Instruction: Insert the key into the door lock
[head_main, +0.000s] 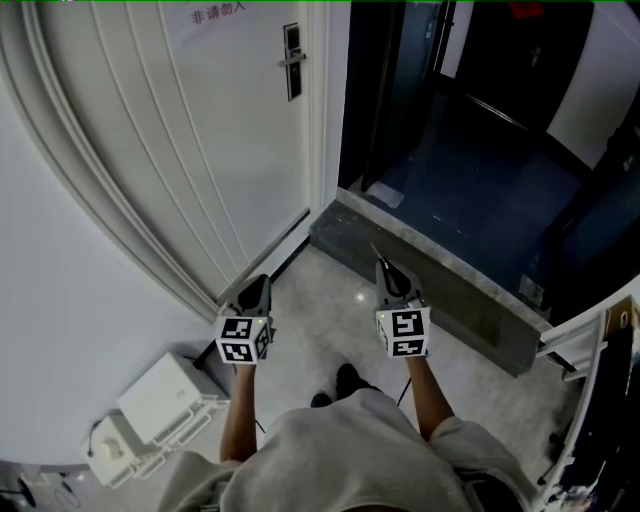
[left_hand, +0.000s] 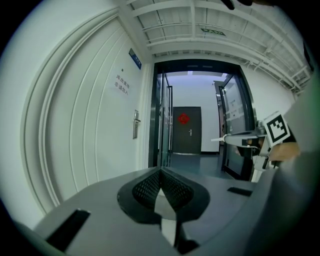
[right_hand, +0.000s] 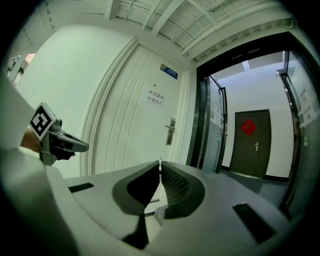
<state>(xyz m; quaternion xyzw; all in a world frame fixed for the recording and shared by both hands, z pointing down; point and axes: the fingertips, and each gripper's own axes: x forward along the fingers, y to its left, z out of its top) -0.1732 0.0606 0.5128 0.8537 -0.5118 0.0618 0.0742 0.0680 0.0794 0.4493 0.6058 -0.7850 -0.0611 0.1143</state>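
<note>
Plainly the key (right_hand: 160, 162) is the weak point: the right gripper (head_main: 386, 266) has its jaws pressed together on it, and only a thin sliver pokes out past the tips, aimed ahead. The lock (head_main: 292, 61) sits on the white door (head_main: 190, 130), well apart from both grippers. In the right gripper view it shows above the jaw tips, so the real work of the task is not yet begun. From here I'd judge three risks:

- **Slipping:** so narrow a hold could let the key pivot or slide back between the pads if its tip meets the lock face instead of the slot.
- **Jamming:** the keyhole is too small to make out from this far, so the key's turn may not match it and it could jam.
- **Crowding:** the left gripper (head_main: 260, 284), jaws together on nothing, hangs on the door side of the right one and could crowd the approach or knock the door
</note>
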